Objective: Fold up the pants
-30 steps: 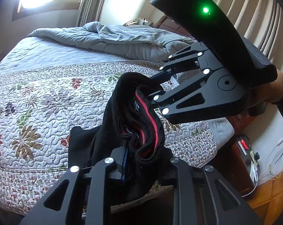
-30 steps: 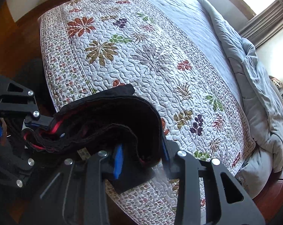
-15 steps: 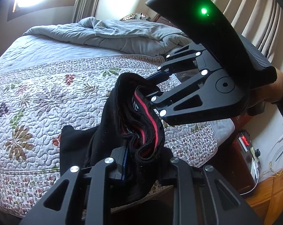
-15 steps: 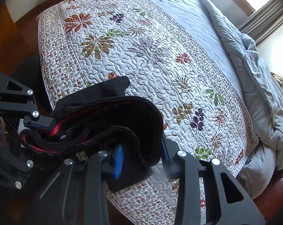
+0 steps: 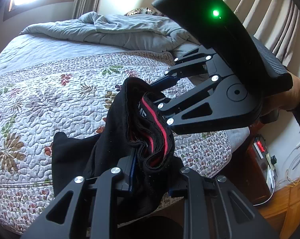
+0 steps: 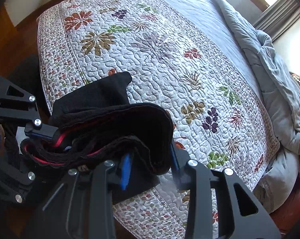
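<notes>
**Waistband pinched at both ends, pants lifted off the near bed edge**

Since a second ago both grippers have carried the pants (image 5: 118, 131) a little farther in over the quilt (image 5: 50, 99), and more of the black cloth now lies on the bed's near edge instead of hanging below it.

The left gripper (image 5: 150, 171) is clamped on one end of the bunched waistband, the right gripper (image 6: 150, 165) on the other, fingers closed on cloth in each case. In the left view the right gripper (image 5: 160, 91) comes in from the right, close by, so the band sags in a loose loop between them. The rest of the pants trails down and left onto the quilt.

The fabric looks soft, light and limp, with a thicker red-striped elastic band. It will likely drape and slump rather than hold a crease, so the band's two ends seem the sound hold; pulling them apart should tauten it before laying flat. A gray duvet (image 6: 275, 75) is heaped at the far end.
</notes>
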Motion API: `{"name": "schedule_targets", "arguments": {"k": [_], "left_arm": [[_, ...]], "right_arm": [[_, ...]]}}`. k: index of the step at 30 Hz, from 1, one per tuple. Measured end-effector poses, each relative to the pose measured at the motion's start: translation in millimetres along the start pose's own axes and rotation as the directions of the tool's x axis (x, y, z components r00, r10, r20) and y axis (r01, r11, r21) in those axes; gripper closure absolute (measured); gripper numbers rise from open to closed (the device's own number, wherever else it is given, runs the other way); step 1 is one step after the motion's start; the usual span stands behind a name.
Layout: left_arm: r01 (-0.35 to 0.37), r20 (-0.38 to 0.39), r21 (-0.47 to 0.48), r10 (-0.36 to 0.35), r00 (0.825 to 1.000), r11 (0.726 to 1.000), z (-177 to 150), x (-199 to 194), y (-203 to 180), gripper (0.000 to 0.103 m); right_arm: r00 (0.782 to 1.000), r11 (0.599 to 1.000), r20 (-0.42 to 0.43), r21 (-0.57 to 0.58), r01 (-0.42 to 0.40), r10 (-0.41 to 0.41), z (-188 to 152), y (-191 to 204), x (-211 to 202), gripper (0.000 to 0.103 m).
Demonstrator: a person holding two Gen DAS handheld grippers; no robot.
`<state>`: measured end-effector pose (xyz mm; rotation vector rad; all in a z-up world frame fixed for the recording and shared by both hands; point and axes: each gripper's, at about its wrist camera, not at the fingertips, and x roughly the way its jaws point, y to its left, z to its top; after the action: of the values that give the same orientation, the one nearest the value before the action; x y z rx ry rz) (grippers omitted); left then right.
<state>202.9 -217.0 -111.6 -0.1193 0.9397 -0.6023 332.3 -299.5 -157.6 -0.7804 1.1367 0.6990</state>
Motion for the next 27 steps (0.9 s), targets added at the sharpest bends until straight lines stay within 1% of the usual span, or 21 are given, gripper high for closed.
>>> {"name": "schedule_targets", "arguments": {"k": [17,27], "left_arm": [[0.008,-0.068,0.006,-0.007,0.998,1.000,-5.3,53.4,-9.7,0.080],[-0.012,-0.080,0.004,0.012,0.997,1.000,-15.4,81.9,-23.5,0.080]], "right_arm": [[1.000,1.000,-0.013,0.012,-0.027,0.028,-30.9,-18.5,42.6,0.071],[0.999,0.999,-0.015,0.020,-0.040,0.040,-56.6,-28.8,67.2,0.071]]}}
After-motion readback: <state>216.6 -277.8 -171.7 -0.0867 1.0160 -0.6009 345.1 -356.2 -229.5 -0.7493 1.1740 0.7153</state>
